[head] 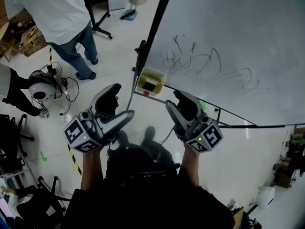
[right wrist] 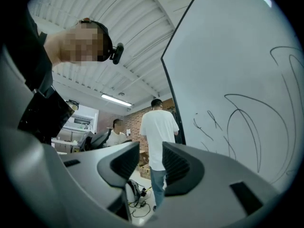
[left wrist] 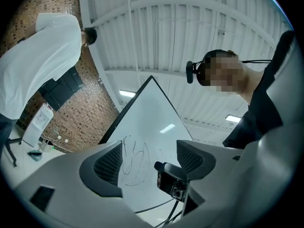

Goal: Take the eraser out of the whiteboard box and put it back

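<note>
The pale yellow whiteboard box [head: 151, 81] hangs at the lower left corner of the whiteboard [head: 228, 42], and the dark eraser [head: 152, 86] lies inside it. In the head view my left gripper [head: 118, 105] is below and left of the box, and my right gripper [head: 175, 102] is below and right of it. Both are apart from the box. The left gripper [left wrist: 148, 158] is open with nothing between its pads; only the scribbled whiteboard [left wrist: 142, 127] shows through the gap. The right gripper [right wrist: 151, 161] is also open and holds nothing, with the whiteboard [right wrist: 237, 80] to its right.
A person in a white shirt [head: 57, 18] stands at the far left on the tiled floor. A white headset with cables [head: 40, 87] lies by a second person's dark sleeve [head: 14, 92]. Yellow-black tape [head: 74, 156] runs across the floor. The board's stand rail [head: 228, 116] passes in front of my right gripper.
</note>
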{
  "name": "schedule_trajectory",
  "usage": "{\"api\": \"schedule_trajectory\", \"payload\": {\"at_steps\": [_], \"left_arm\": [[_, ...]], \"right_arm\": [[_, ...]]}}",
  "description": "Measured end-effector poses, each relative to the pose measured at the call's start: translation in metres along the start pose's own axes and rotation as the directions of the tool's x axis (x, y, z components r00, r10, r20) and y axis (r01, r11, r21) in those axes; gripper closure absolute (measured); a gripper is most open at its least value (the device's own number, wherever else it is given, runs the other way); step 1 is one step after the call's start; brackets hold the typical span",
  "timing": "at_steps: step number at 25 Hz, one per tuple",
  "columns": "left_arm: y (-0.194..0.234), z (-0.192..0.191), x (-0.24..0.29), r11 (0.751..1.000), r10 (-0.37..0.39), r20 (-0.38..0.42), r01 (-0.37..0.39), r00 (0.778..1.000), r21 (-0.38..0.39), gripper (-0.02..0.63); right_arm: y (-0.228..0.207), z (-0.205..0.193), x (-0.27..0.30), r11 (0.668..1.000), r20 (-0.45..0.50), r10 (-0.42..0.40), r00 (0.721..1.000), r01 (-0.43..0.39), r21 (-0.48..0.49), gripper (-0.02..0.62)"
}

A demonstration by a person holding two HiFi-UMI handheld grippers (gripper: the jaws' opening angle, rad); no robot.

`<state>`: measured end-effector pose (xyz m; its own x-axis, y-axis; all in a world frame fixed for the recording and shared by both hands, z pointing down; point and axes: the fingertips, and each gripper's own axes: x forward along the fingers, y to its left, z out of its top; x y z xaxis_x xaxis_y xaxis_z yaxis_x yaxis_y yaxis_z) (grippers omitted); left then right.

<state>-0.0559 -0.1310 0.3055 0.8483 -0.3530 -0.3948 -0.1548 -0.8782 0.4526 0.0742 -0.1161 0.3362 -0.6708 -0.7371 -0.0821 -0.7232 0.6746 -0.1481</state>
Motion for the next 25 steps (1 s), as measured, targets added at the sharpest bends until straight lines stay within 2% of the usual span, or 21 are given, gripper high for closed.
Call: {"api": "schedule_trajectory", "payload": {"at_steps": [4, 9, 17, 20, 25], "left_arm": [[-0.002, -0.015, 0.027, 0.998, 0.034, -0.025, -0.033, 0.999, 0.051, 0.255], [-0.009, -0.04, 0.061, 0.995, 0.084, -0.046, -0.082, 0.995, 0.061, 0.255], [-0.015, -0.066, 0.072, 0.978, 0.187, -0.077, -0.179, 0.979, 0.107, 0.255], [-0.007, -0.067, 0.069, 0.974, 0.212, -0.091, -0.202, 0.973, 0.102, 0.255], [0.01, -0.049, 0.069, 0.976, 0.189, -0.071, -0.179, 0.979, 0.123, 0.255]], "right_arm": [[-0.026, 0.008, -0.019, 1.0, 0.014, 0.027, 1.0, -0.027, -0.011, 0.422], [-0.059, 0.007, -0.044, 0.998, 0.019, 0.059, 0.998, -0.059, -0.005, 0.422], [-0.084, -0.011, -0.054, 0.991, 0.013, 0.13, 0.991, -0.13, 0.039, 0.422], [-0.086, -0.021, -0.048, 0.991, -0.022, 0.132, 0.991, -0.132, 0.025, 0.422], [-0.095, -0.053, -0.024, 0.995, -0.146, 0.102, 0.984, -0.104, -0.005, 0.422]]}}
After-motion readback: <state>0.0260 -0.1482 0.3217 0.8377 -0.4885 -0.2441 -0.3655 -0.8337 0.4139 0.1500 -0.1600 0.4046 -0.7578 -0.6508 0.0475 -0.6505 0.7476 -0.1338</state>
